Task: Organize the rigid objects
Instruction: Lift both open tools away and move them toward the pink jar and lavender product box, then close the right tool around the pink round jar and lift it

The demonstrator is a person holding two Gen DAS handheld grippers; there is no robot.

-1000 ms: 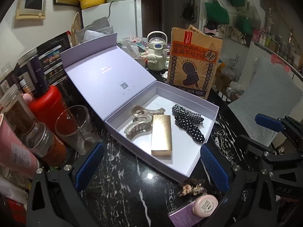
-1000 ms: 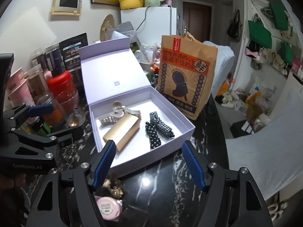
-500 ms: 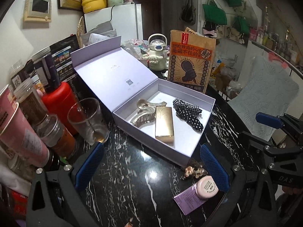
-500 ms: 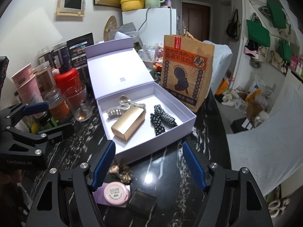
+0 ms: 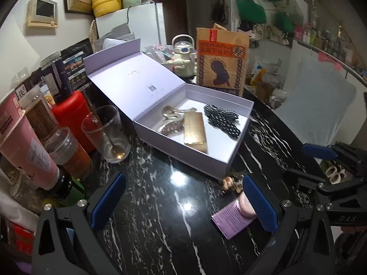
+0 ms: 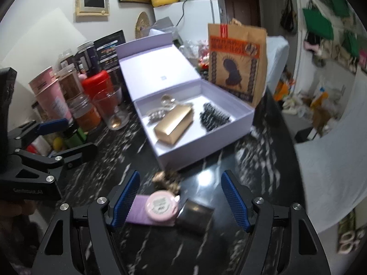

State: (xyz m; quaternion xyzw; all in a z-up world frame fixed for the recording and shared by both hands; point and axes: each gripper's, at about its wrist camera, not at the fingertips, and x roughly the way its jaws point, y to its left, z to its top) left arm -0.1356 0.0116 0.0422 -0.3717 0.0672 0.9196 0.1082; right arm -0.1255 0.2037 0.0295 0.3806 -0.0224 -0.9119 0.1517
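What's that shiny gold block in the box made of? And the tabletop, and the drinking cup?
The gold block looks like metallic-finish card or foil, with a brushed satin sheen; real metal can't be ruled out. The tabletop looks like polished black marble or stone: white veins and a mirror-like lamp glare. The cup seems to be clear glass, since you see straight through it.

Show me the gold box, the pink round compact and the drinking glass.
gold box (image 6: 173, 125), right wrist view, top face.
pink round compact (image 6: 162, 207), right wrist view, lid centre.
drinking glass (image 5: 106, 135), left wrist view, side wall.
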